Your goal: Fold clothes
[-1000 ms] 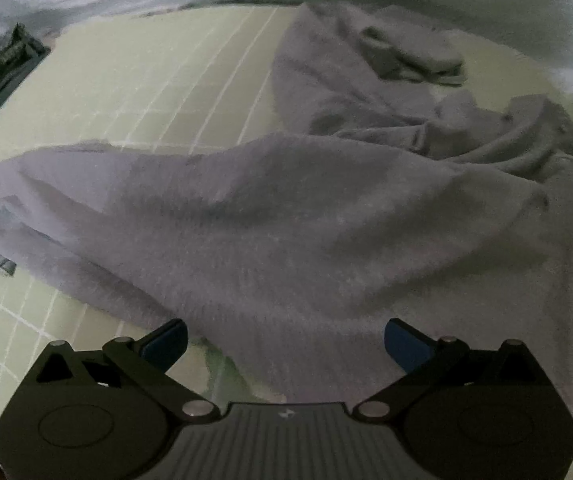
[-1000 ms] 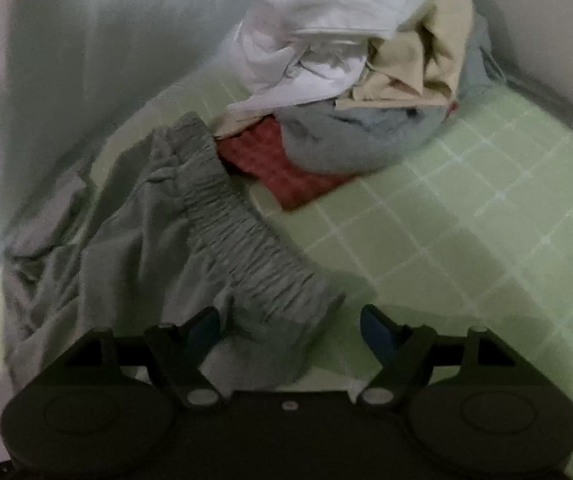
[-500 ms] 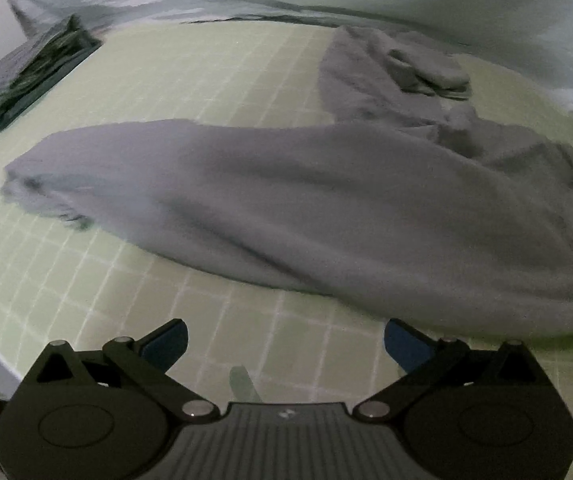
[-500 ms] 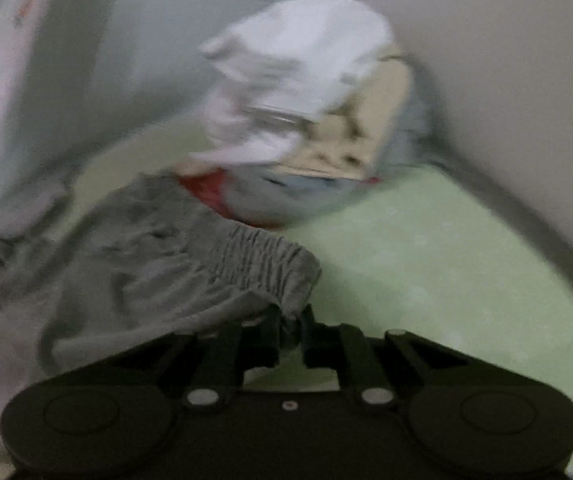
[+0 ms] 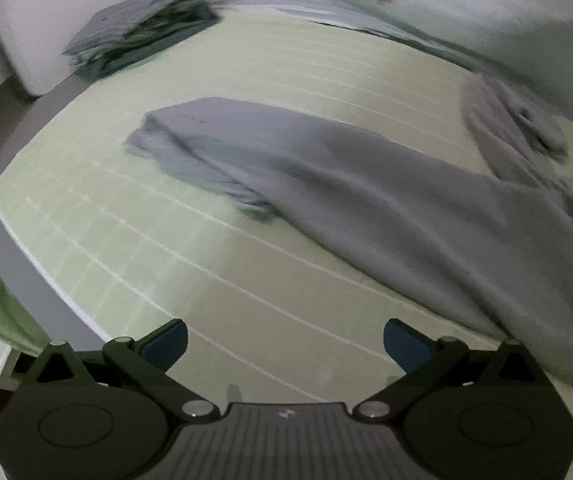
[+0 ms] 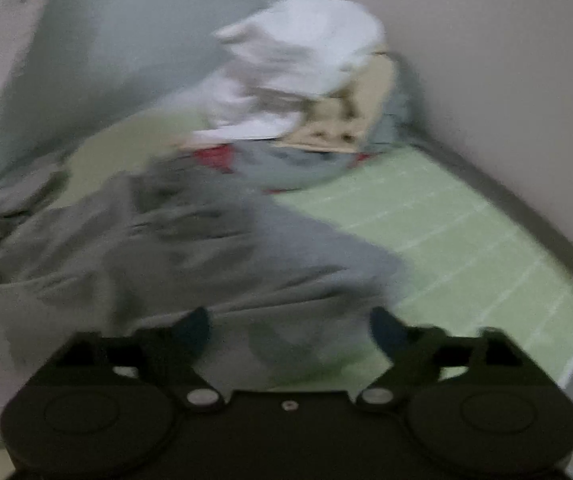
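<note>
A pale green sheet [image 5: 246, 272] ruled with thin white grid lines is spread flat across the bed and fills most of both views. On it the grey trousers [image 5: 386, 208] are laid out, a soft, fuzzy knit; in the left wrist view one long leg is stretched from about three o'clock towards ten o'clock, its cuffed end lying flat, while the other leg is bunched at about two o'clock. In the right wrist view the trousers [image 6: 214, 240] are seen blurred, rumpled and heaped from the centre out to nine o'clock, with their lower edge lying just ahead of the fingertips. At twelve o'clock in that view a pile of clothes [image 6: 306, 92] is stacked against the wall: white cloth on top, cream, blue-grey and red beneath. At eleven o'clock in the left wrist view a folded stack [image 5: 138, 32] of grey and dark cloth is set by the bed's edge. The left gripper [image 5: 284, 342] is held with its blue-padded fingers spread wide over bare sheet, the trousers well clear towards two o'clock, and nothing is gripped. The right gripper [image 6: 290, 328] is seen with its jaws opening wide; some grey cloth lies between them but is not pinched.
</note>
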Demonstrator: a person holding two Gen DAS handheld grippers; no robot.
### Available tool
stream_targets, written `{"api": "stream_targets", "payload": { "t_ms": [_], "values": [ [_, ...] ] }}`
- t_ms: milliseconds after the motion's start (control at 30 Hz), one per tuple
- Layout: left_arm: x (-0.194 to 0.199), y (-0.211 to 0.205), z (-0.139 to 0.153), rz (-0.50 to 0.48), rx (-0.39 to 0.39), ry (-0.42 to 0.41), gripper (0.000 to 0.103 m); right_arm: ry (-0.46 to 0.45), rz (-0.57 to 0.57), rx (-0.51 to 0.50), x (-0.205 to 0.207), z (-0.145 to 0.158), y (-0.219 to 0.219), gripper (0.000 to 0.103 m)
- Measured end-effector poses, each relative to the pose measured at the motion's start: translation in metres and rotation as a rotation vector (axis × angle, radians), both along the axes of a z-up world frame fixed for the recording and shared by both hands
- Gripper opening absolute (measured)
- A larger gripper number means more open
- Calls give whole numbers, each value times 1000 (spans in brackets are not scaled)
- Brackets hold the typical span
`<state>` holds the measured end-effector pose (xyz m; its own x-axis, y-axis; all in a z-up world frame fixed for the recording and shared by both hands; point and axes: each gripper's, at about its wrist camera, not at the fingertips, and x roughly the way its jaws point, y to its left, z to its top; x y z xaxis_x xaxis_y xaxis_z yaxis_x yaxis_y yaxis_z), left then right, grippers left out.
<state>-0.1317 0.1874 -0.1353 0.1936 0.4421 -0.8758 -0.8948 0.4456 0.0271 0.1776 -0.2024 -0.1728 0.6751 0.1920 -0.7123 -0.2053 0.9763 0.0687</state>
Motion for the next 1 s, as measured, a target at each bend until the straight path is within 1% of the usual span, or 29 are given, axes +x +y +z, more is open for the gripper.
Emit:
{"api": "stream_targets", "payload": {
  "t_ms": [33,167,200,233,300,400,467,533,667,733,800,867,967,1000],
  "values": [
    [-5,9,-1,3,4,-5,100,4,21,9,-6,1,12,102],
    [-23,50,-5,-13,21,-16,89,57,106,25,-35,-3,66,102],
    [-28,60,-5,-15,24,-26,85,70,120,30,-46,-4,80,102],
    [-33,73,-6,-12,24,-41,83,82,135,34,-56,-5,94,103],
    [-44,98,-9,9,13,-74,75,96,180,33,-81,-8,121,103],
    [-60,145,-18,59,-28,-119,70,112,223,2,-111,-12,155,103],
    [-69,177,-24,85,-54,-133,69,111,203,-13,-130,-14,172,103],
    [-76,204,-28,83,-66,-138,69,108,157,-13,-142,-16,184,103],
    [-76,245,-34,55,-83,-147,71,143,51,11,-160,-26,201,103],
    [-72,261,-37,47,-101,-163,71,160,29,6,-170,-29,206,103],
    [-68,276,-40,37,-121,-181,71,157,20,-11,-181,-28,212,103],
    [-57,285,-44,-19,-125,-163,71,155,7,-31,-189,-26,216,103],
    [-39,288,-47,-107,-94,-118,69,162,-24,-51,-198,-24,216,103],
    [-35,289,-47,-125,-84,-109,63,163,-39,-53,-200,-23,216,103]
  ]
}}
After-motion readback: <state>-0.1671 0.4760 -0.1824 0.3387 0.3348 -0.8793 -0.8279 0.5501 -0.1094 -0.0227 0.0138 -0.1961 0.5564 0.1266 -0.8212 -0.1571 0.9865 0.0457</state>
